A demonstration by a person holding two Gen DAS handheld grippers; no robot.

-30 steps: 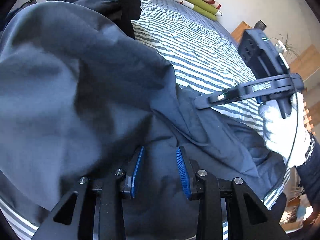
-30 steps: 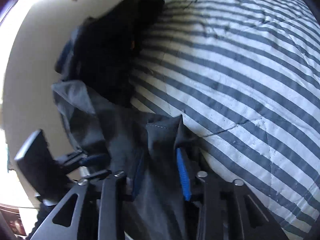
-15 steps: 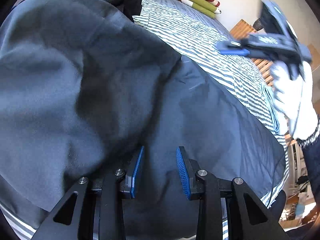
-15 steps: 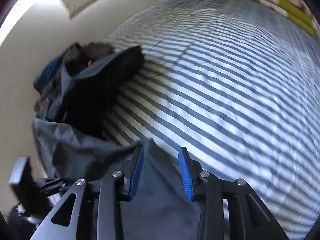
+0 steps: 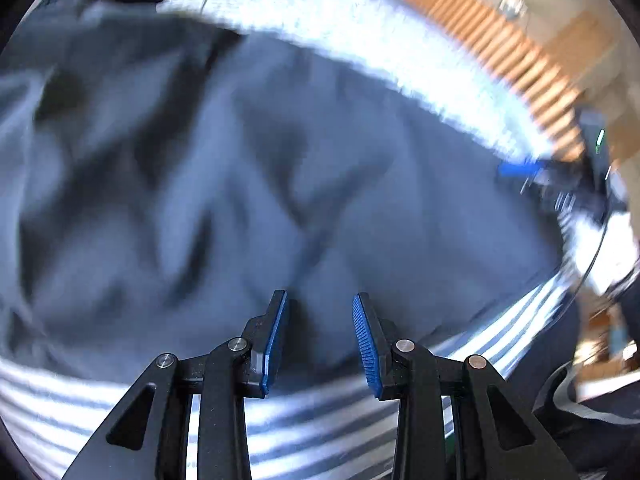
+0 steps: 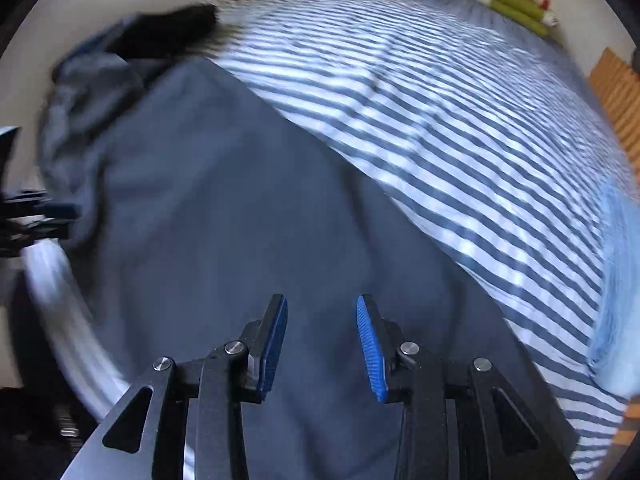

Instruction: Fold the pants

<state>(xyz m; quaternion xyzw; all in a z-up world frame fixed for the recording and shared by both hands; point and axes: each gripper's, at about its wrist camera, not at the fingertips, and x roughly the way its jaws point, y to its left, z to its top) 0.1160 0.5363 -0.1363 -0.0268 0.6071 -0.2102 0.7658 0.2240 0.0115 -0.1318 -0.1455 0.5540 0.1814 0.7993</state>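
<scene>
The dark navy cloth pants point(image 6: 248, 220) lie spread on the blue-and-white striped bed point(image 6: 460, 128), directly beneath both grippers: left gripper point(image 5: 319, 340) and right gripper point(image 6: 322, 346) spread, pinching nothing.

I am looking at the pants point(image 6: 248, 216), a dark navy-grey garment of thin, smooth cloth, lying spread across the near side of the striped bed cover. Seen from the right wrist they are lying fairly flat, bunching into folds toward the far left end. From the left wrist they point(image 5: 248, 168) are showing soft, blurred creases.
</scene>
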